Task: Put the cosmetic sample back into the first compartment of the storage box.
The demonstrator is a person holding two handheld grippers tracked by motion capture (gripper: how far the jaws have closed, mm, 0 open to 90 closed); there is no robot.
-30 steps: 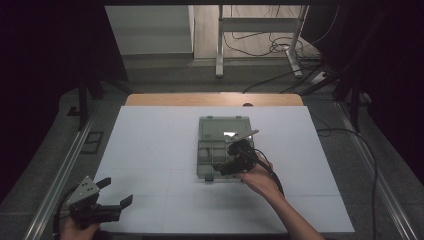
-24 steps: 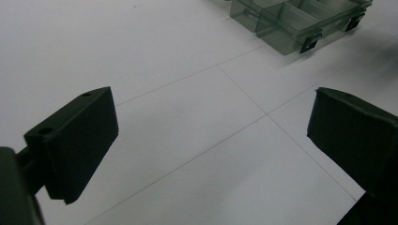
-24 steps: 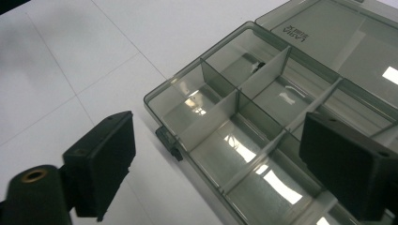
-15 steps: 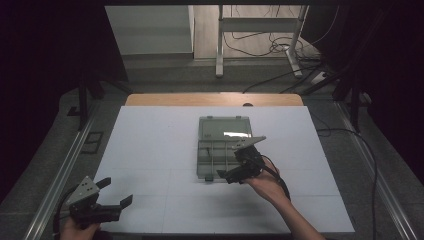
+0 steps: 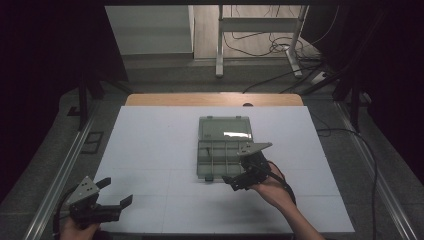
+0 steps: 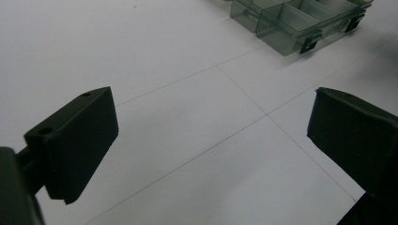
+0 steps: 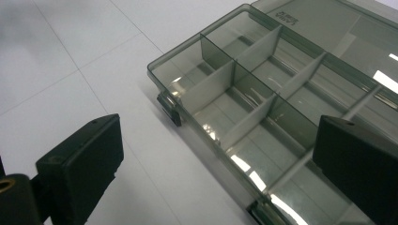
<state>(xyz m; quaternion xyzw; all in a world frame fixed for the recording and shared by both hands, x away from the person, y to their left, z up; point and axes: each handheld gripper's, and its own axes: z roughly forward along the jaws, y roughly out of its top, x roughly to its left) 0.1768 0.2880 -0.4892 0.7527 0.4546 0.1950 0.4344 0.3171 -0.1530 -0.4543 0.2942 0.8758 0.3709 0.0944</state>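
Smoky plastic box (image 5: 223, 147), lid open, counter centre. Right tongs (image 5: 243, 176) at box's 5 o'clock corner, jaws just opened, nothing between. Left tongs (image 5: 116, 197) apart, idle at 7 o'clock. Likely release step; next: regrip lid or latch squarely.

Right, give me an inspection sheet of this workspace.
Surface: white sheet with thin grid lines on the table, bare wood strip at the far edge.
Job's things: clear compartment box, lid open and lying flat behind it, compartments look empty.
Clutter: nothing seen.
Grippers: left tongs open over bare sheet at the near left corner; right tongs at the box's near right corner, jaws just been opening, nothing between them.
Cables: one trails from each gripper; more on the floor beyond.
Surroundings: dark curtains, metal stand legs behind the table.
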